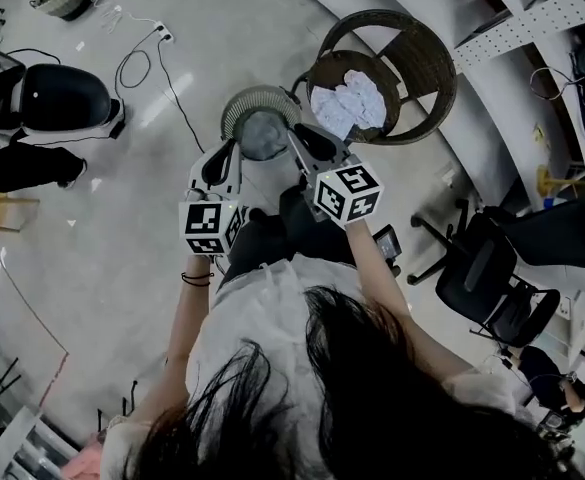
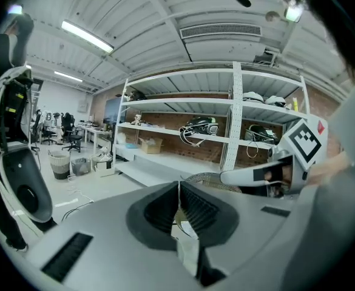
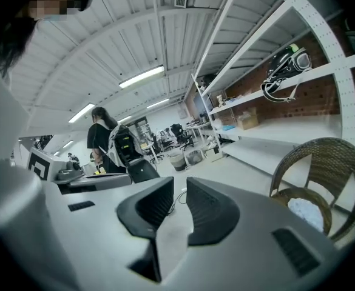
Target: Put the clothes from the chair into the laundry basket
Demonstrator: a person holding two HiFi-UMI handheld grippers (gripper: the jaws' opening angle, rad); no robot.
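Pale, glossy workshop floor [image 1: 92, 218], metal shelving [image 2: 183, 105] along the far wall. White clothes [image 1: 350, 103] heaped on the seat of the wicker chair [image 1: 427, 63], none yet in the laundry basket [image 1: 260, 118], which stands on the floor just beside the chair. Left gripper [image 2: 178, 188] clenched on nothing, pads pressed together. Right gripper [image 3: 180, 187] parted by a narrow slit, likewise empty. Both held over the basket, apart from the pile.

Likely faults from here:
- Reaching the heap with jaws this narrow and merely nudging the cloth.
- Pinching a single top fold, leaving the rest behind or trailing a hem over the seat rim.
- Snagging on the woven arms.
- Releasing off-centre and dropping cloth on the floor beside the small basket mouth.
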